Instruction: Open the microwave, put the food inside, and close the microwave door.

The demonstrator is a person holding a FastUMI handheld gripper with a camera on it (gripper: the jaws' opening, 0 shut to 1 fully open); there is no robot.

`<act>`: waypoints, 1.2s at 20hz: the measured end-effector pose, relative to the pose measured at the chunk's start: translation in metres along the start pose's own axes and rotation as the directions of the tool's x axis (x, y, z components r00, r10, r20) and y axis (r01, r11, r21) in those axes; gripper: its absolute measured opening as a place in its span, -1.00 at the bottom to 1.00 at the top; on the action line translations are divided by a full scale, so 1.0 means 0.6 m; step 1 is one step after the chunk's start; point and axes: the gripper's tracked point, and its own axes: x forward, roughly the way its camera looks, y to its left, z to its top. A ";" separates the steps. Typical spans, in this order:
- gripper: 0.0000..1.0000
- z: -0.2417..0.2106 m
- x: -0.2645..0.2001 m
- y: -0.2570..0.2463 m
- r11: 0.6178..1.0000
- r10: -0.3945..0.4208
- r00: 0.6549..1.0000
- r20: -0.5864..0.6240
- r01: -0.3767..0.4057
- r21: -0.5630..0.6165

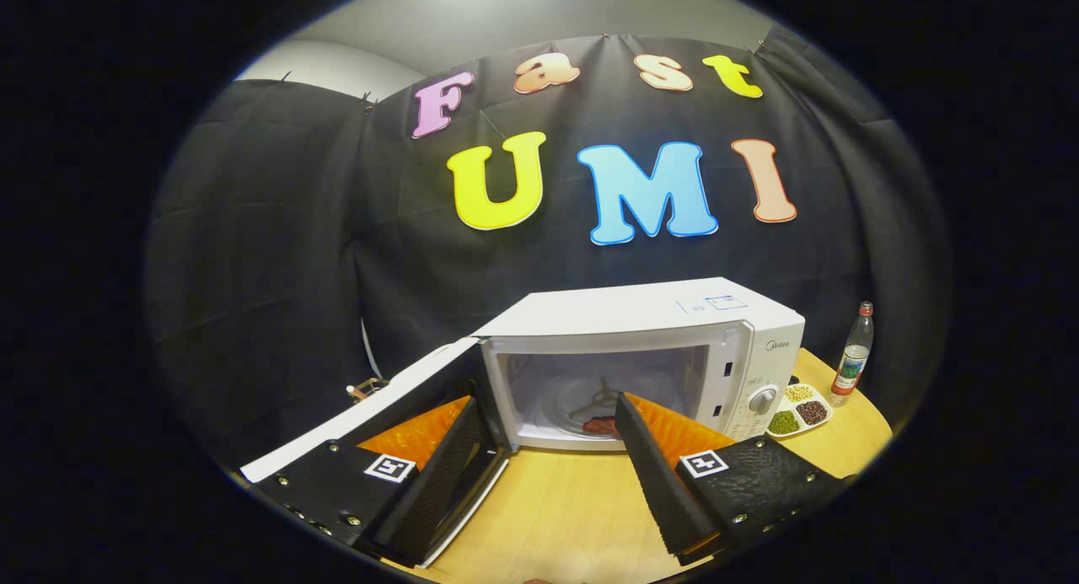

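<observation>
- The hand-held gripper (552,474) hung released over the surface (556,500), fingers spread, grasping nothing.
- Just beyond, the microwave (649,356) stood with its door (371,415) swung wide.
- The food (600,425) sat inside (apparently delivered); only closing remained.

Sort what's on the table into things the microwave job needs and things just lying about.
For the job:
microwave
its open door, swung out beside the left finger
food inside on the turntable
gripper, fingers open, holding nothing

Lying about:
bottle
divided dish of beans
</observation>
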 end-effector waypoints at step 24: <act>0.93 -0.090 -0.169 0.454 0.860 0.504 0.858 -0.093 -0.509 -0.037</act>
